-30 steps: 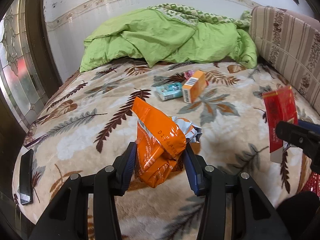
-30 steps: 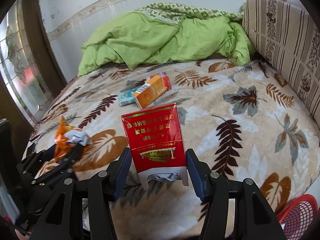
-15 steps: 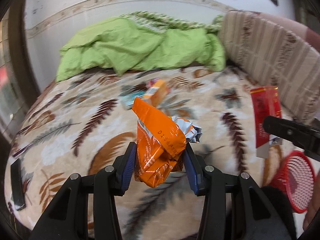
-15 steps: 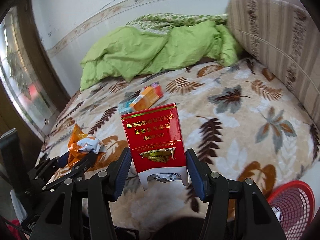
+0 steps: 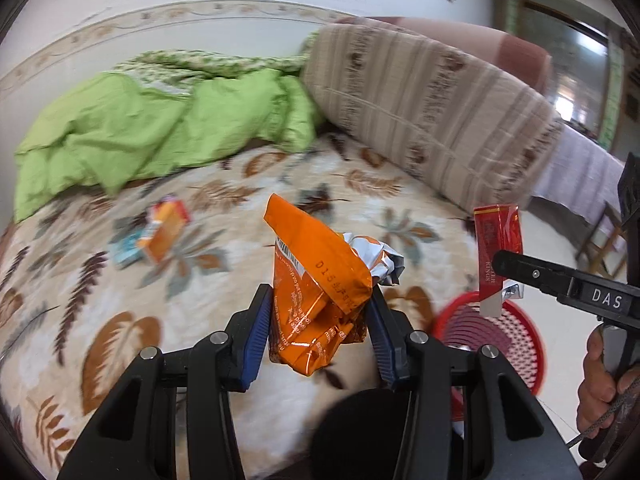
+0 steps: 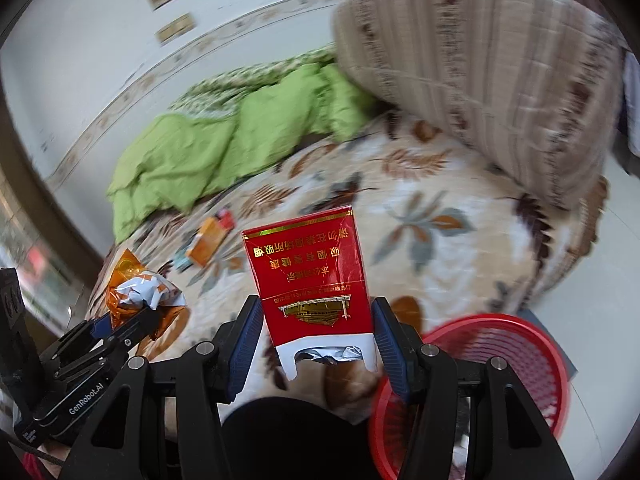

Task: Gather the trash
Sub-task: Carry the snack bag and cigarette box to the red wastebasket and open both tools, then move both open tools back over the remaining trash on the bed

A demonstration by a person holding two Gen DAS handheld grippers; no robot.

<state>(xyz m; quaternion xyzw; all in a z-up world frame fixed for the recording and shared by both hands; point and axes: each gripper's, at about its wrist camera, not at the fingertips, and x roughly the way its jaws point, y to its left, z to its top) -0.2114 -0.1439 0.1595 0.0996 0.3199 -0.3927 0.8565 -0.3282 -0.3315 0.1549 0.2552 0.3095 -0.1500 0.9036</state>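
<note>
- The left gripper (image 5: 318, 330) is clamped on a crumpled orange snack bag (image 5: 316, 292), its long axis upright, above the bed's near edge (image 5: 280, 412).
- The right gripper (image 6: 318, 340) pinches a red cigarette pack (image 6: 310, 276), long axis pointing away, opened end nearest the camera, beside the red basket (image 6: 532, 344) on the floor.

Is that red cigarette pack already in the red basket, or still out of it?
Still out. The red cigarette pack is clamped in the right gripper, held in the air, with the red basket below and to its right.
</note>
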